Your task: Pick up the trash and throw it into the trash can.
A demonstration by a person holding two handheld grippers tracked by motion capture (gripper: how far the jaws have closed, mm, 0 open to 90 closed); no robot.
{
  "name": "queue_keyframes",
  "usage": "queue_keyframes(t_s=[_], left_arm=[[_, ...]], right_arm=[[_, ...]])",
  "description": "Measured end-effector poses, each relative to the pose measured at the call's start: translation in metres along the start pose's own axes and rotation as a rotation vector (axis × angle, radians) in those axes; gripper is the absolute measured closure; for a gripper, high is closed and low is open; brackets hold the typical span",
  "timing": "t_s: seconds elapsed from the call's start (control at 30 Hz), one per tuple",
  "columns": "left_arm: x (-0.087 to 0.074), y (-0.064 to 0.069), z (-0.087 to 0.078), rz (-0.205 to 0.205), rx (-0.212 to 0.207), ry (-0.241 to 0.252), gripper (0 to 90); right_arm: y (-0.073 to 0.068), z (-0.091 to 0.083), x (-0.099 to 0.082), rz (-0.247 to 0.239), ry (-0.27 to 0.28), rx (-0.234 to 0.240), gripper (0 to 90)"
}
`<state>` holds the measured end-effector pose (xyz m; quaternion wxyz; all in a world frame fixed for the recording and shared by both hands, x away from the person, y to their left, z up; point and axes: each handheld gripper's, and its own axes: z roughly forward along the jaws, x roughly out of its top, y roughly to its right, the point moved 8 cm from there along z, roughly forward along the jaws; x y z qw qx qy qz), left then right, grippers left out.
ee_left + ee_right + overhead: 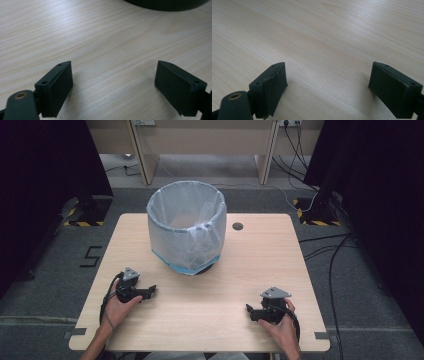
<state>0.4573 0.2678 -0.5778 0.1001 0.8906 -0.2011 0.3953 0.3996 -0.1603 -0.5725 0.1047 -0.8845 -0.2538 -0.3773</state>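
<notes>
At the lower left and lower right of the high view, the left hand-held gripper [150, 291] and right hand-held gripper [248, 310] rest on the pale wooden surface [210, 305], jaws apart and empty, likely poised to reach the round bin lined with a translucent plastic bag [186, 225] standing at upper centre.

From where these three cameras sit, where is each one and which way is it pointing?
High view: above the person's side, looking forward and down on the table, the lined bin, both hands and the left gripper and right gripper.
Left gripper view: rides on the left gripper, low over the wood, jaws wide apart, facing the bin's dark base.
Right gripper view: rides on the right gripper, jaws apart, facing bare wood.
Both gripper views share the same pale tabletop.
</notes>
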Motion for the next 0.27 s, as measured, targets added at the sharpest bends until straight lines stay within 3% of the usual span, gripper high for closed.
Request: queue_keyframes(t_s=[0.27], left_arm=[[0.0000,0.0000,-0.0001,0.001,-0.001,0.000,14.2]], right_arm=[[0.0000,0.0001,0.0000,-0.001,-0.003,0.001,14.0]])
